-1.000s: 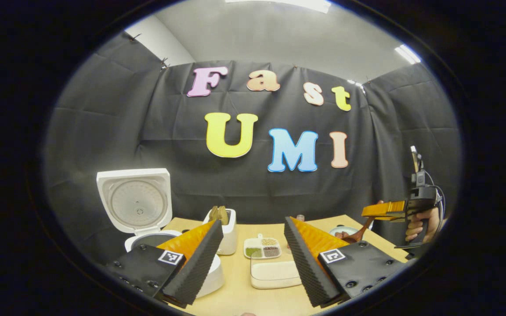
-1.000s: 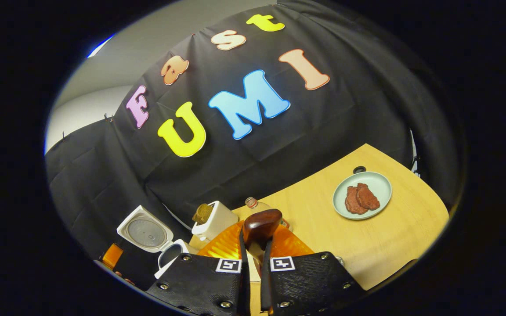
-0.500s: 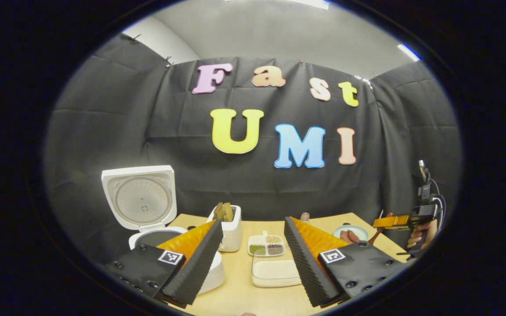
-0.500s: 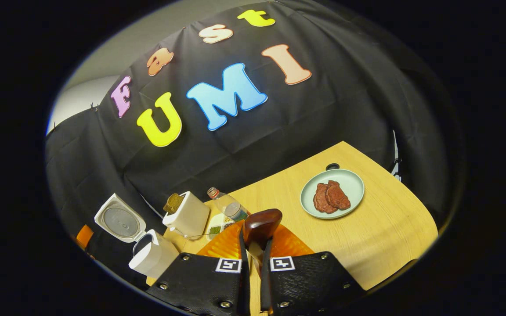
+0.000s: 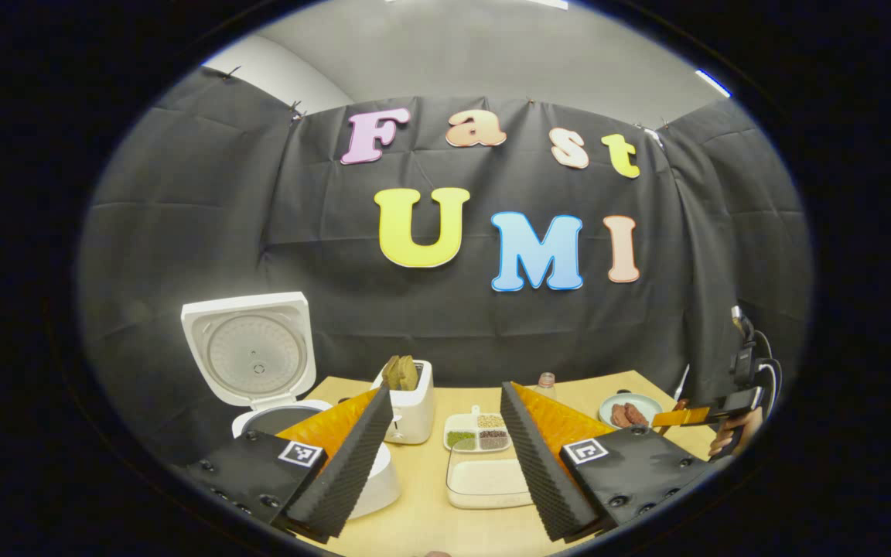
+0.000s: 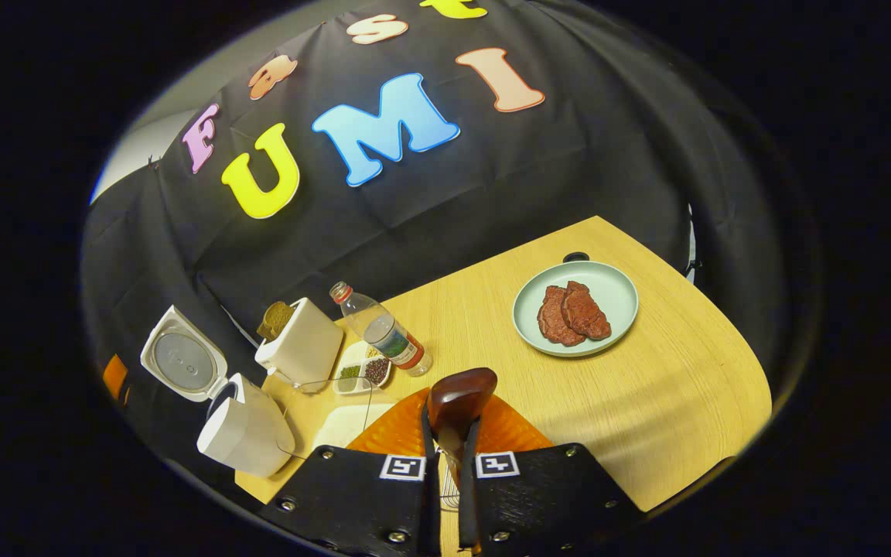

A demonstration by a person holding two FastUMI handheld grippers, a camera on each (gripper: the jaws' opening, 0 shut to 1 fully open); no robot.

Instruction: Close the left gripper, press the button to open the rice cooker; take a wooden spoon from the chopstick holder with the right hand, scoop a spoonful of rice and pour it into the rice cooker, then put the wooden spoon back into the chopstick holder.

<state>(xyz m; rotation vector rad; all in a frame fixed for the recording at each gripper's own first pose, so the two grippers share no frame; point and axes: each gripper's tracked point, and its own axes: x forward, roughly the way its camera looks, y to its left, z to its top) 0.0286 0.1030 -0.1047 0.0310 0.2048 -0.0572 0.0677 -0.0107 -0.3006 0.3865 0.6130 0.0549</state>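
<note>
The white rice cooker [image 5: 372, 478] stands at the table's left with its lid [image 5: 248, 354] up. Just right of it is the white chopstick holder [image 5: 413, 410], and a clear box of rice [image 5: 488, 483] lies in front. My left gripper [image 5: 445, 388] is open and holds nothing, low over the table in front of cooker and box. My right gripper [image 6: 449, 433] is shut on the wooden spoon [image 6: 459, 396], whose dark bowl sticks out past the fingertips, high above the table. Below it to the left are the cooker [image 6: 244, 433], holder [image 6: 302, 348] and rice box [image 6: 345, 422].
A divided seasoning tray [image 6: 360, 371] and a lying plastic bottle [image 6: 380, 329] are beside the holder. A pale green plate [image 6: 619, 290] with pieces of meat sits at the right of the wooden table [image 6: 685, 402]. A hand [image 5: 728, 441] holds the right gripper [image 5: 681, 418] at far right.
The right gripper with the spoon has swung further right and tilted down, so more of the table shows. In the left gripper view it sank and drew away. The left gripper stayed open.
</note>
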